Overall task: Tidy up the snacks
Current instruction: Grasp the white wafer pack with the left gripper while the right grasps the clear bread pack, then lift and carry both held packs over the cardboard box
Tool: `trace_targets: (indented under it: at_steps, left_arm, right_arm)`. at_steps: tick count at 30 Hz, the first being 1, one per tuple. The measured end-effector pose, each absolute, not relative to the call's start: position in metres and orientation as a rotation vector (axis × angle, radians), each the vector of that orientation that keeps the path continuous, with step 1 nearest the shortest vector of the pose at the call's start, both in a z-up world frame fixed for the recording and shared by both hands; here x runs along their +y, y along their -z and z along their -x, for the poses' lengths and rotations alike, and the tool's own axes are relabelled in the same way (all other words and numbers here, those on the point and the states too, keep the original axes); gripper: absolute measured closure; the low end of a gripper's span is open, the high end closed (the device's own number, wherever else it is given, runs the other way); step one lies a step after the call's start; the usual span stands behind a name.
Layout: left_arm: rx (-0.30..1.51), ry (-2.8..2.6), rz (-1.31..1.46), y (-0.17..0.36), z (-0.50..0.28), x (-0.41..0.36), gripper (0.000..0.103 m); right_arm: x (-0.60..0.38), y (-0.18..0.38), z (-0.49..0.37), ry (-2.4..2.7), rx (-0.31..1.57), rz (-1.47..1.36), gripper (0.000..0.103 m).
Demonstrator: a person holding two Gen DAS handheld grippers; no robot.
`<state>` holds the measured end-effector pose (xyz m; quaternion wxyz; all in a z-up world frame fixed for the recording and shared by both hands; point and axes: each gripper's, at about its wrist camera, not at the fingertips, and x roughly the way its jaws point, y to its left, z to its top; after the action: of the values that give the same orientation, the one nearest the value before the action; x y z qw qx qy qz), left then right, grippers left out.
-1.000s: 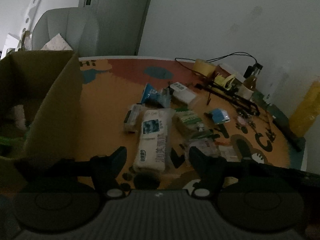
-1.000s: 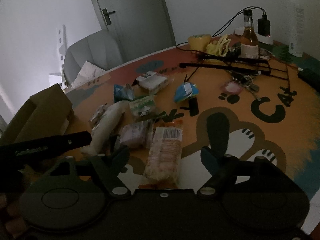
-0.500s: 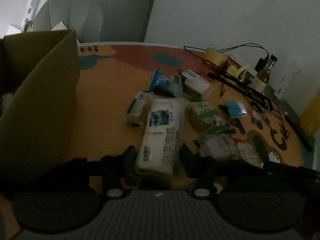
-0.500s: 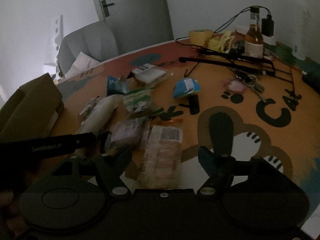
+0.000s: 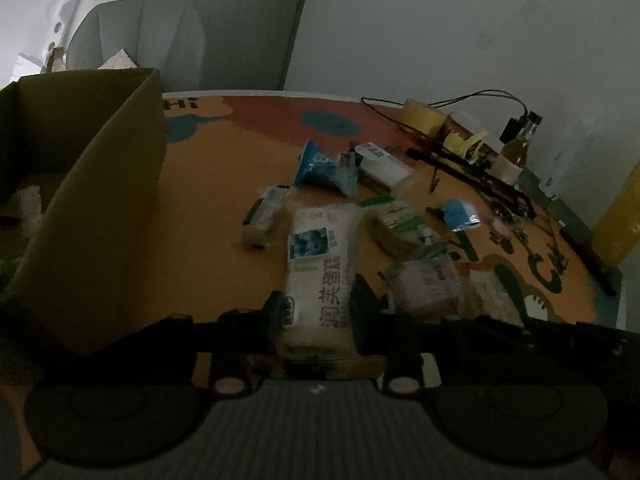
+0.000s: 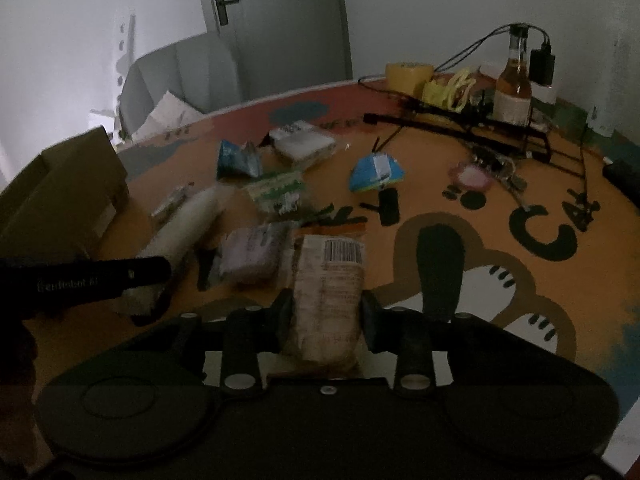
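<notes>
White pack (image 5: pixel 318 268): long, soft, blue picture label and dark print, lying lengthwise on the orange table mat, near end between the left fingers. Brown pack (image 6: pixel 326 296): clear wrap, barcode at far end, lying flat, near end between the right fingers. Lilac pack (image 6: pixel 250 254) just left of the brown pack, touching it. Green-white pack (image 6: pixel 280 194) beyond it, a bit crumpled. Blue pouch (image 5: pixel 326 168) further back, tilted. White box (image 5: pixel 382 164) just right of the pouch. Small clear bar (image 5: pixel 264 216) left of the white pack. Blue-yellow packet (image 6: pixel 376 172) apart to the right. Cardboard box (image 5: pixel 92 200) open at far left.
</notes>
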<state>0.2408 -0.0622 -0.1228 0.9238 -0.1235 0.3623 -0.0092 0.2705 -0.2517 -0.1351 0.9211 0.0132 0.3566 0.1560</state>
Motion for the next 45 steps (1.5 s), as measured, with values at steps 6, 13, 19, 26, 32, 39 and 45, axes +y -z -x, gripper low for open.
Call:
trace_targets:
  at_steps: [6,13,19,26,32,39,45]
  left_arm:
    - [0.718,0.026,0.256,0.112,-0.231,-0.060,0.079]
    - [0.695,0.022,0.258,0.102,-0.221,-0.056,0.087]
    - [0.662,0.013,0.260,0.092,-0.210,-0.050,0.092]
    - [0.628,0.023,0.266,0.080,-0.199,-0.046,0.102]
    - [0.703,0.061,0.263,0.087,-0.201,-0.049,0.102]
    - [0.757,0.024,0.231,0.102,-0.212,-0.054,0.060]
    - [0.755,0.001,0.234,0.112,-0.223,-0.058,0.045]
  right_arm:
    - [-0.252,0.121,-0.269,-0.335,0.691,-0.043,0.070]
    - [-0.247,0.112,-0.267,-0.362,0.664,-0.065,0.070]
    - [-0.242,0.107,-0.264,-0.384,0.647,-0.080,0.070]
    - [-0.234,0.098,-0.258,-0.410,0.628,-0.082,0.070]
    - [-0.233,0.102,-0.257,-0.408,0.641,-0.081,0.070]
    - [-0.239,0.114,-0.259,-0.399,0.672,-0.096,0.070]
    - [-0.247,0.121,-0.264,-0.387,0.691,-0.110,0.070]
